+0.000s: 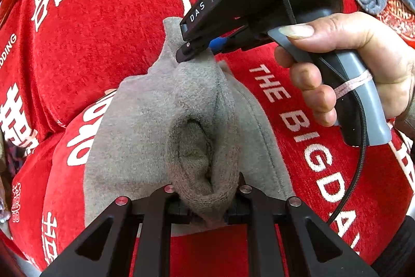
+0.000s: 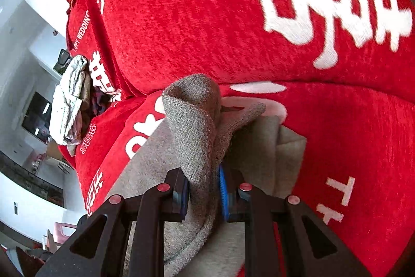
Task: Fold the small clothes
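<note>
The grey garment [image 1: 145,136] is held bunched above the red printed sofa cover [image 1: 109,25], pinched at opposite edges by the left gripper [image 1: 205,212] and right gripper [image 2: 205,194]; no fold is yet laid flat.

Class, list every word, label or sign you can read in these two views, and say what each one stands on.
"DAS": on the right tongs.
"THE BIGDA": white letters on the red cover, cut off by the frame edge.
"PY WEDDING": on the same cover, right wrist view, partly hidden.
Large white Chinese characters: on the cover.
Small print at the top edge: too blurred.

Bright, sharp, fisheye-warped edges
</note>
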The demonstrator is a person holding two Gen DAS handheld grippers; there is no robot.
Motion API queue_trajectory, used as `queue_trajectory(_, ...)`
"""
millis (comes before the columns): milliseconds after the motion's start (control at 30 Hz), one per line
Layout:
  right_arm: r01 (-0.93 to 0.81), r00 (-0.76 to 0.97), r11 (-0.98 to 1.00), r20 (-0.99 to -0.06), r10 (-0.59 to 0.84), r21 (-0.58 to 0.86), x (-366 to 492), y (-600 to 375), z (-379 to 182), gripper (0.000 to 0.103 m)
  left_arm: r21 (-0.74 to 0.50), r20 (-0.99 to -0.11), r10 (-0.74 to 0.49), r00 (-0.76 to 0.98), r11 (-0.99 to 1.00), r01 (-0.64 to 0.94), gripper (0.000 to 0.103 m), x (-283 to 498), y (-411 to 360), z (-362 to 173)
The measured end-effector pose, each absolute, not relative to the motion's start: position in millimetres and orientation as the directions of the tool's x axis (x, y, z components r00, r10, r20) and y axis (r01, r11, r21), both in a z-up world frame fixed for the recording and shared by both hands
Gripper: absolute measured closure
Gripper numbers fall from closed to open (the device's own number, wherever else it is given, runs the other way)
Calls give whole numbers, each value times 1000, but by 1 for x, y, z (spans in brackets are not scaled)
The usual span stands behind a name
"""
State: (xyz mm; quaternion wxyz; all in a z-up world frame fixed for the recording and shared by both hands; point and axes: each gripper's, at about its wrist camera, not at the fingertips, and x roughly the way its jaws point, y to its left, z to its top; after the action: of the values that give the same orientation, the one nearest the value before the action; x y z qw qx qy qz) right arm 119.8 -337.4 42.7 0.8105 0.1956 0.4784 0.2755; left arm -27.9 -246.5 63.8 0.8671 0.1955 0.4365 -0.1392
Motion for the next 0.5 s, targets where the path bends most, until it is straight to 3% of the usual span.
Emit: queue_trajectory(500, -169, 404, 725, -624, 669, 668, 113, -362, 8, 82, 281, -799, -25, 601, 867, 410, 87, -37, -266, 52)
